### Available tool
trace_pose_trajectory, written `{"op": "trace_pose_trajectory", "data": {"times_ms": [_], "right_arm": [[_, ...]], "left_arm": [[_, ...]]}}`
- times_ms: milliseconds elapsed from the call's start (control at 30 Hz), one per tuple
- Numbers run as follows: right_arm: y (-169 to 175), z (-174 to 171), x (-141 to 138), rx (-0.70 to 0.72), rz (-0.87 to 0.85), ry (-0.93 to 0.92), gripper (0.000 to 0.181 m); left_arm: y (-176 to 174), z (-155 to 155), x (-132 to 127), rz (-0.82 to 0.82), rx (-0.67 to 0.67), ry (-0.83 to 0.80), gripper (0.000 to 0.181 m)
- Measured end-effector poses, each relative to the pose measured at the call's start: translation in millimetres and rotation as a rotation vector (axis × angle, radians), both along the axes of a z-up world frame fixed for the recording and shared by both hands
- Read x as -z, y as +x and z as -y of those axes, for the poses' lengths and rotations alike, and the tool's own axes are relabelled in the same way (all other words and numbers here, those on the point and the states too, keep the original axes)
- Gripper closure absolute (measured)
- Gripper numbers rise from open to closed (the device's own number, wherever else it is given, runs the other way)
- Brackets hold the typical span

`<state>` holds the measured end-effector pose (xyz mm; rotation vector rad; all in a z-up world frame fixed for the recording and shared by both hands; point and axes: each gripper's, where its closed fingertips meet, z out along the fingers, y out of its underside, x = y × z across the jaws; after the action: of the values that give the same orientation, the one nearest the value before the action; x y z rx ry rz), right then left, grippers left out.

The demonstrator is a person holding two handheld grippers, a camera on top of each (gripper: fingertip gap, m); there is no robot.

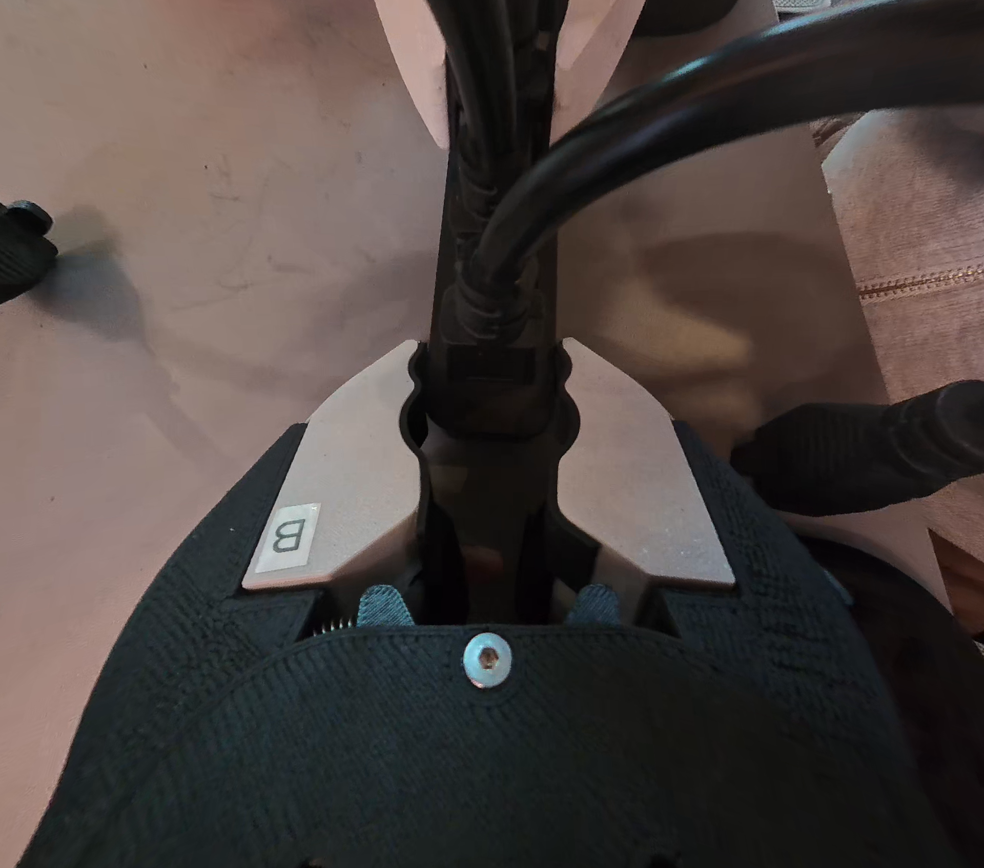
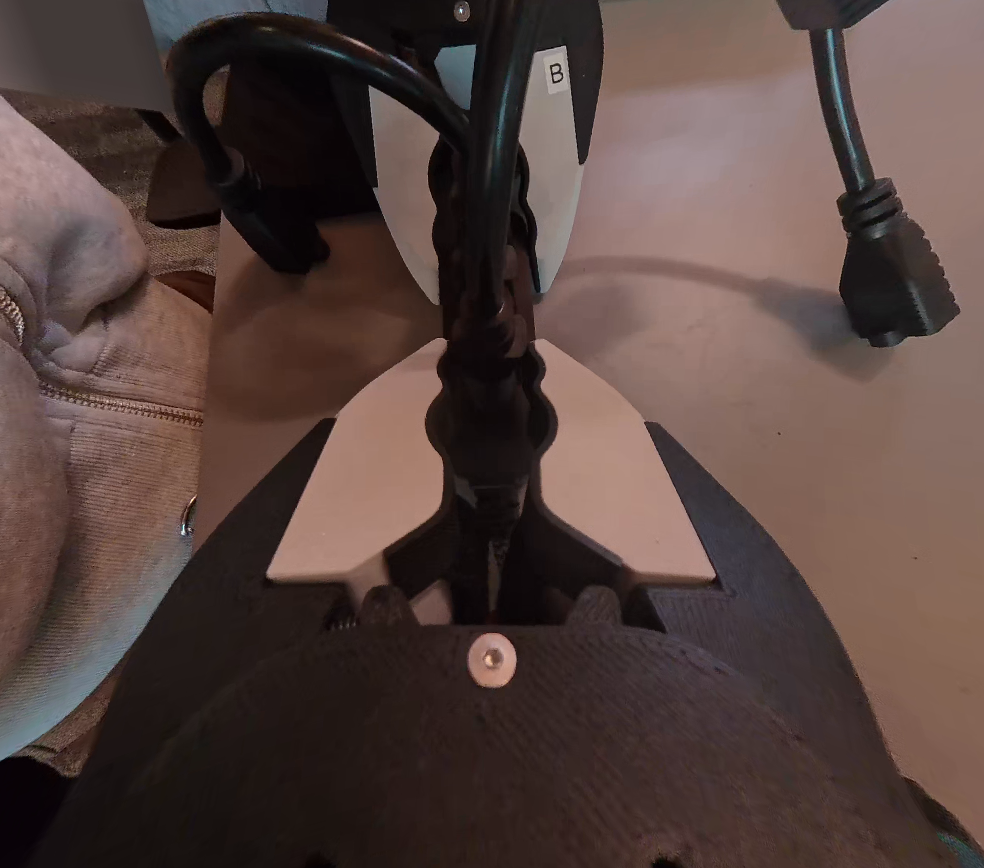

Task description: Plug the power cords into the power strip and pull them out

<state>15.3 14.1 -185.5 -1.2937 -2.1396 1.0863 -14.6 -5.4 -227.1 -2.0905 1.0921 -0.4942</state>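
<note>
On table [image 2: 745, 416]: one power strip [image 1: 490, 379], two grippers clamping.

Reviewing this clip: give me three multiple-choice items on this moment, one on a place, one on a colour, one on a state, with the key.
1. Where does the loose cord end with the ribbed plug lie in the right wrist view?
A. on the table, right of the gripper
B. on the grey sleeve
C. between the fingers

2. What colour are the cords?
A. white
B. black
C. orange

3. How does the left gripper stand?
A. wide open
B. shut on nothing
C. shut on a dark strip-like body

Key: 1 A, the loose plug rests on the table right of the right gripper. 2 B, the cord is black. 3 C, the left gripper has its fingers pressed on the dark body.
</note>
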Motion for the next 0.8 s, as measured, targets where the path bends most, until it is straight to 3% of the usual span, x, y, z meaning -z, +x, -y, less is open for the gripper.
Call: {"op": "trace_pose_trajectory", "data": {"times_ms": [367,533,667,767,800], "right_arm": [[1,0,4,-0.040,0.186,0.158,0.154],[1,0,3,-0.051,0.193,0.173,0.154],[2,-1,3,-0.064,0.212,0.172,0.155],[5,-2,-11,-0.051,0.246,0.132,0.138],[3,1,-21,-0.050,0.231,0.101,0.142]], "left_arm": [[0,0,0,-0.008,-0.001,0.014,0.137],[3,-4,-15,0.066,-0.013,0.098,0.135],[5,-3,-13,0.084,-0.005,0.053,0.140],[5,-3,-13,0.080,-0.003,0.052,0.140],[5,-3,-13,0.081,-0.002,0.050,0.140]]}}
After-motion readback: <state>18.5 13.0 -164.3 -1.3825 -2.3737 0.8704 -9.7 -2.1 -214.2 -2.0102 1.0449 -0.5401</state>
